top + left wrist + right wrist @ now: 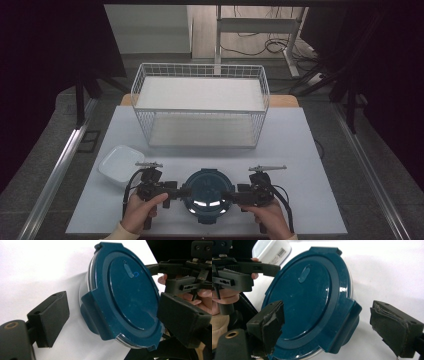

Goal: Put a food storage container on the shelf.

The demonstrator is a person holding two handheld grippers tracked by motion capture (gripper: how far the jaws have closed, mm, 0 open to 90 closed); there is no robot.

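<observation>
Two grippers flank the round container (pixel 207 196) at the near edge of the table (pixel 310 150), one per side, likely to work its side latches together. Left to right: white square dish (pixel 119 164) sits far-left of it, untouched. Left gripper (pixel 176 191) has its jaws apart, straddling the left latch flap (pixel 91 315), pads not pressing. Blue lid (pixel 125 293) looks fully seated. Right gripper (pixel 235 195) is spread wide around the right flap (pixel 348 322), no clamp yet. Wire basket (pixel 200 105) waits at the far side.

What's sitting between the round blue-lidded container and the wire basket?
Nothing: in the high view, bare table separates the container from the wire basket.
</observation>
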